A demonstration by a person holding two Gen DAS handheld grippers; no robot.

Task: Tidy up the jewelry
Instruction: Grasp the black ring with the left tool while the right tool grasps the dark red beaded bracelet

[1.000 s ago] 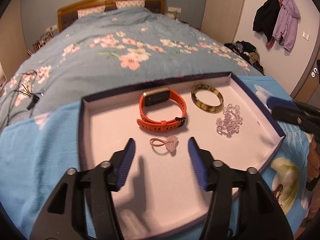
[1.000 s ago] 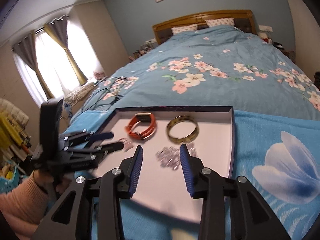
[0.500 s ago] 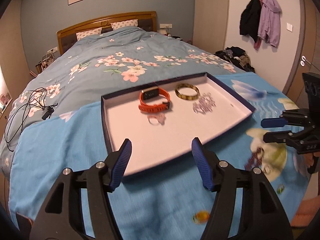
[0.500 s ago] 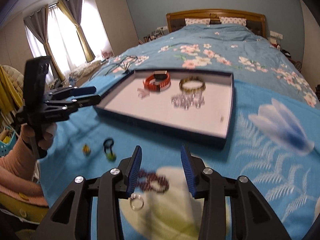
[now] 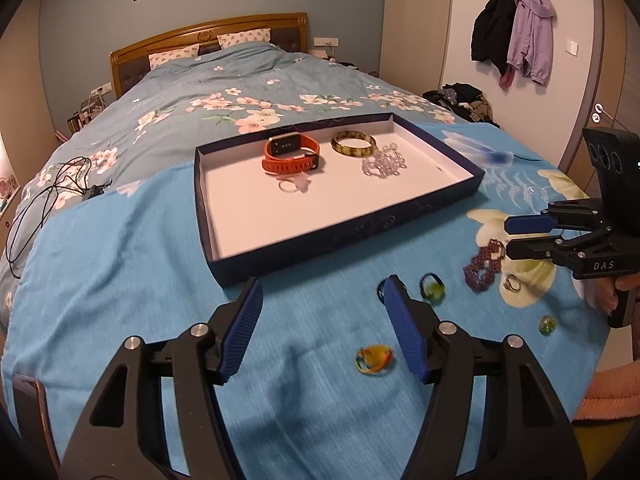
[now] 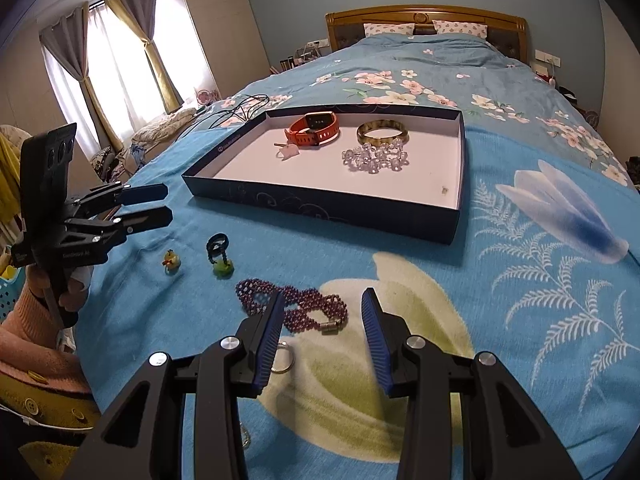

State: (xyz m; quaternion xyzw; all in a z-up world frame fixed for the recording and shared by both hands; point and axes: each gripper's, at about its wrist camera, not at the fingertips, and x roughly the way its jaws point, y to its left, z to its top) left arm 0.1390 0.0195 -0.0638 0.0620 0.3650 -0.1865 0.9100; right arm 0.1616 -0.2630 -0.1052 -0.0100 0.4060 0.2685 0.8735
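1. Yellow and soft-looking, the duck charm hair tie point(image 6: 172, 261) lies farthest left on the blue bedspread point(image 6: 520, 320), just ahead of the left gripper point(image 6: 149, 205), whose fingers stand slightly apart and empty in the right wrist view and wide apart in its own. It should be light; pinch the charm itself, since the thin band would slip.
2. Next comes the black hair tie with a green charm point(image 6: 219, 255). Elastic and limp, it will flop when lifted; the charm knot looks like the firmest place to hold.
3. Purple beads form the twisted bracelet point(image 6: 294, 307), lying directly before the right gripper point(image 6: 322, 340), whose fingers are spread wide with nothing between them. The strand is probably flexible and a bit slippery, so take it across the doubled middle, not at the metal clasp end.
4. Beside the right gripper's left finger, a small silver ring point(image 6: 284, 358) lies flat. Hard, smooth and low on yielding fabric, it is probably the trickiest pick; pressing into the bedding to pinch its rim should help.
5. Further back, the navy tray point(image 6: 320, 206) already holds an orange watch point(image 6: 314, 129), a mottled bangle point(image 6: 382, 132), a clear bead bracelet point(image 6: 376, 158) and a pink hair tie point(image 6: 287, 153).
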